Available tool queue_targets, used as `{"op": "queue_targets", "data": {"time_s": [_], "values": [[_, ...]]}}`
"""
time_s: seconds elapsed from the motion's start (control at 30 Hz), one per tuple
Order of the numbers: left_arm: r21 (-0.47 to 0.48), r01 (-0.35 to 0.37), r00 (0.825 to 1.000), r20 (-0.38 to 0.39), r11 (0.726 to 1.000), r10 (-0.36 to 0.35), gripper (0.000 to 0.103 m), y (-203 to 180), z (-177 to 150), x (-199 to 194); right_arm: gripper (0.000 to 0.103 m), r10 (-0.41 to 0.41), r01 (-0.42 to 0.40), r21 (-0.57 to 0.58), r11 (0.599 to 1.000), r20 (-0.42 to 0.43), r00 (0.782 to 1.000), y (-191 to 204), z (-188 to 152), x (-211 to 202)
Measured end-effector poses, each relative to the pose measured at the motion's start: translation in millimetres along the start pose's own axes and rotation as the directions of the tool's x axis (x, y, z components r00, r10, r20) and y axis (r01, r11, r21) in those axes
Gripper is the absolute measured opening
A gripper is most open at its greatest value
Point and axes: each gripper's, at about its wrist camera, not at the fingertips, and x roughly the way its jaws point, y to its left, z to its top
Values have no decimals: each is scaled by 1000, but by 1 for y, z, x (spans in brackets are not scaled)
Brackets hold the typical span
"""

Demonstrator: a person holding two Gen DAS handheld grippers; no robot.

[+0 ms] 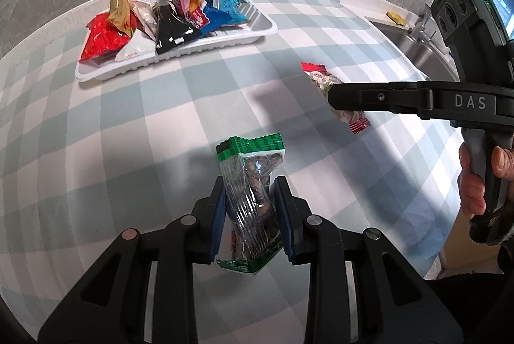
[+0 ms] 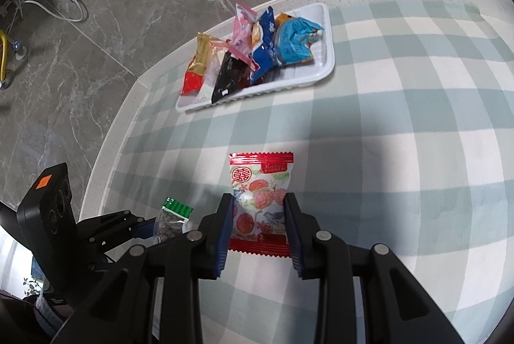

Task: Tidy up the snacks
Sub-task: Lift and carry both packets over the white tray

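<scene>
Pinching a clear packet with green ends [image 1: 252, 199] between its blue pads, the left gripper [image 1: 250, 212] is filling the lower centre of the left wrist view, the packet standing upright above the checked tablecloth [image 1: 128, 135]. In the right wrist view, the right gripper [image 2: 258, 231] is clamping a red-edged packet printed with fruit [image 2: 260, 193] at both of its side edges, low in the centre of the frame. That same packet is showing at the right of the left wrist view, gripped by black fingers, with a person's hand [image 1: 482, 180] wrapping the handle at the far right edge. A white tray [image 1: 263, 30] is sitting in the upper left of the left wrist view, holding a heap of snack packets [image 1: 167, 19] in red, gold, black, pink and blue. The tray is lying well apart from both held packets. A steel sink [image 1: 414, 45] is showing at the upper right edge.
</scene>
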Motion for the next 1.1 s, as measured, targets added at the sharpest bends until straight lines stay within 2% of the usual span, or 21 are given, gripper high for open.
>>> {"op": "queue_targets", "data": {"time_s": [0.63,1.1], "values": [[-9,-26,999,35,1000,26,27,23,44,-1,34,22,-21,-11,1000,20,1000,1,39,7],[-9,-48,997,54,999,49,27,42,88,10,34,37,-36,-15,999,39,999,-6,83,17]]}}
